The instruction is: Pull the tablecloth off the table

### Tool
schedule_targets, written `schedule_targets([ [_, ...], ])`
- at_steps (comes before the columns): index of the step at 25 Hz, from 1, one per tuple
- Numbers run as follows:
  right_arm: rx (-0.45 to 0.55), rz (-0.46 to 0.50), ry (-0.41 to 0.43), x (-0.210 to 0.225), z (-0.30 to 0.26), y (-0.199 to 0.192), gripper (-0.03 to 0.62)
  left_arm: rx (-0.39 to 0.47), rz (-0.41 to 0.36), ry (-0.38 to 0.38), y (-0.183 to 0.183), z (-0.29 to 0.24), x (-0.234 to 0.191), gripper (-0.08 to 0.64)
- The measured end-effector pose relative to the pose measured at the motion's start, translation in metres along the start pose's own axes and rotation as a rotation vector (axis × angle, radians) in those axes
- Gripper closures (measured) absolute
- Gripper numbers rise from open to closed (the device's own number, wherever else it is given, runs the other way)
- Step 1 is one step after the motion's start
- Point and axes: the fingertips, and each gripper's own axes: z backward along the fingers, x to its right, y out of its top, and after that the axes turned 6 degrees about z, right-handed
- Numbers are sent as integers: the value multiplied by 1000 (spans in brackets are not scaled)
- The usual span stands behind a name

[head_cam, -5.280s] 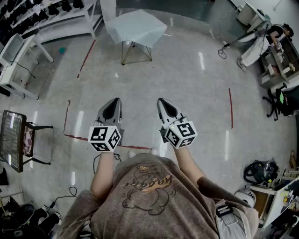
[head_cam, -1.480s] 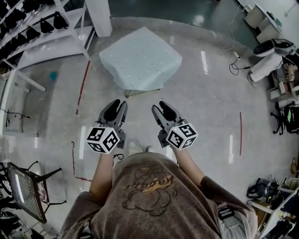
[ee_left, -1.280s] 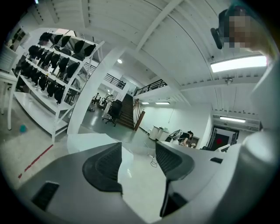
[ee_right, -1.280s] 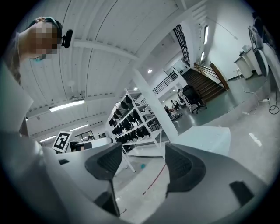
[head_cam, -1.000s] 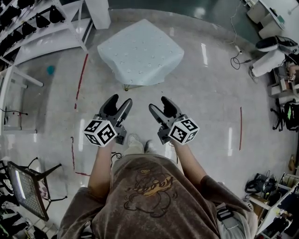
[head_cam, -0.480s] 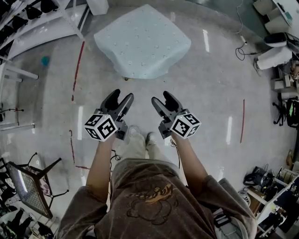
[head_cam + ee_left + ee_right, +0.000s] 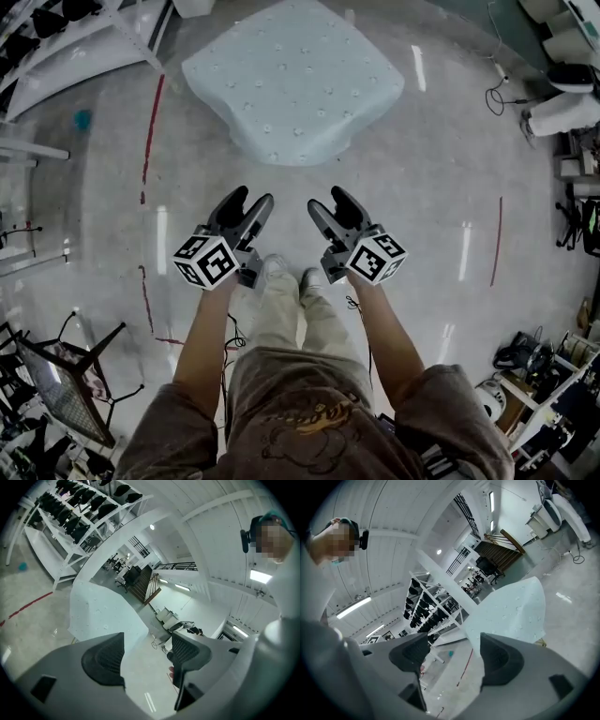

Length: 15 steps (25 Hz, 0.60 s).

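Shelving, a white metal rack, stands at far left with dark items on its tiers; a small teal object lies on the glossy grey floor near it; a red tape line runs along the floor; a black folding chair sits at lower left. Left claw, grey, with a black-and-white marker cube, is held above the floor, jaws apart, nothing between them. Pale blue-green dotted tablecloth lies ahead of both claws and well apart from them, draped over a worktop that it hides entirely, untouched. Right claw, matching, near the left one, has its jaws spread wide and empty. Second red tape line lies further right; a white machine stands at upper right.
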Motion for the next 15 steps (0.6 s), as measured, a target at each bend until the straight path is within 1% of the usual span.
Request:
schedule_targets([
  [5, -6, -77, -32, 38, -21, -30, 255, -42, 35, -8, -17, -24, -38, 252],
  [11, -11, -174, -29, 79, -51, -67, 255, -83, 82, -12, -39, -53, -88, 252],
  [15, 28, -297, -36, 109, -67, -86, 241, -88, 135, -29, -53, -74, -117, 250],
])
